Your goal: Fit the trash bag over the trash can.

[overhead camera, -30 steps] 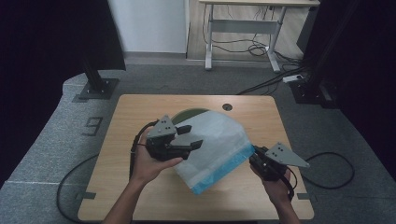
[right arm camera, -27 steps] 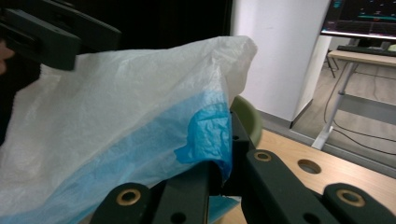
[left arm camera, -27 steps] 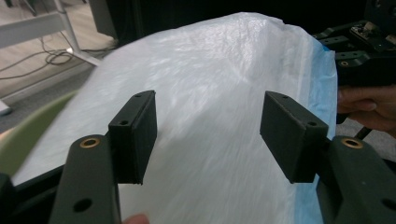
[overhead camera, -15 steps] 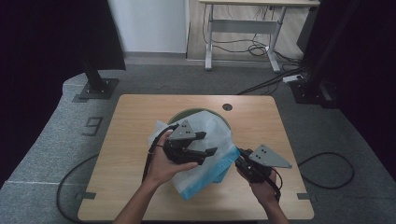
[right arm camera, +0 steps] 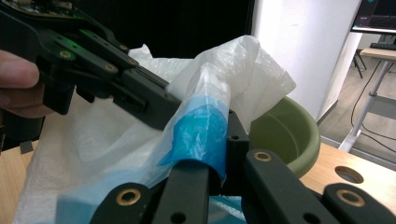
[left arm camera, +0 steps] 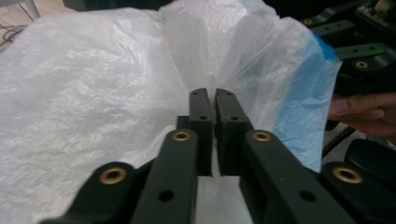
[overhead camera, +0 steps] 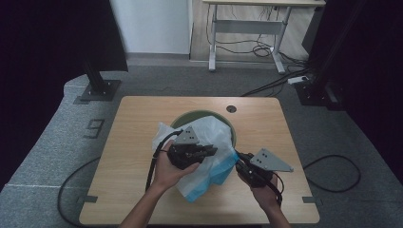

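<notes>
Centre of high view: left hand-held gripper (overhead camera: 209,151) just closed, pinching plastic bag (overhead camera: 209,135); right hand-held gripper (overhead camera: 239,160) pinching bag's blue edge. Advice: pull apart evenly, spread mouth over green bowl (overhead camera: 231,127).

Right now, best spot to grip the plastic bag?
Grip the plastic bag at its blue-banded rim, coming from the person's side. There the film bunches into a firm fold. The right gripper already pinches it; the left gripper just closed on the white film.

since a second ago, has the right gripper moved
Yes. In the high view the right gripper, shut on the white and blue plastic bag, has shifted left, away from the right edge of the wooden table.
</notes>
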`<move>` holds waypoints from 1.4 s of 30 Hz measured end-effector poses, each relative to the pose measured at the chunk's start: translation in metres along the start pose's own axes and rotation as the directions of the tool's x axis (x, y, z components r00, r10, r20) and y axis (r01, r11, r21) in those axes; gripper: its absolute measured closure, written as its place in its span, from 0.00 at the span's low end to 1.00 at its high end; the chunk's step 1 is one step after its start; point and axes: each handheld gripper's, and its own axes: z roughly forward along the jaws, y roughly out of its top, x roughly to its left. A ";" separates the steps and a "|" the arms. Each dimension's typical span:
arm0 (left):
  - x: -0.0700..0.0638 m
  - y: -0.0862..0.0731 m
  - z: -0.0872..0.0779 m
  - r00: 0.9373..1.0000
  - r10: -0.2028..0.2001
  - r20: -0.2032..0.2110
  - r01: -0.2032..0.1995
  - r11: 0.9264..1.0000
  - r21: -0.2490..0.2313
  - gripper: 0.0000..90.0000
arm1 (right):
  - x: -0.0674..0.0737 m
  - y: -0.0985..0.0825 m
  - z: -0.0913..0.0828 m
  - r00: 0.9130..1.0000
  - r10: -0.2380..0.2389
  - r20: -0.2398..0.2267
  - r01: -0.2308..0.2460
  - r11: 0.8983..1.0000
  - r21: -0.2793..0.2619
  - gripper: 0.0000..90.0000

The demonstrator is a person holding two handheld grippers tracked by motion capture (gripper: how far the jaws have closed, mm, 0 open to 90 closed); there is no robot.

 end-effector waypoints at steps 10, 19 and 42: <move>0.002 0.009 -0.014 0.999 -0.013 -0.033 0.011 0.998 -0.056 1.00 | -0.003 -0.009 -0.003 1.000 0.005 -0.006 -0.005 1.000 0.021 0.95; 0.017 0.013 -0.025 0.997 -0.078 -0.028 0.074 0.991 -0.107 1.00 | -0.008 -0.017 -0.010 1.000 0.022 0.004 -0.022 0.999 0.023 0.91; 0.031 0.012 -0.029 0.987 -0.123 -0.101 0.109 0.985 -0.135 1.00 | 0.000 -0.014 -0.032 0.999 -0.042 0.028 0.043 0.999 -0.011 0.99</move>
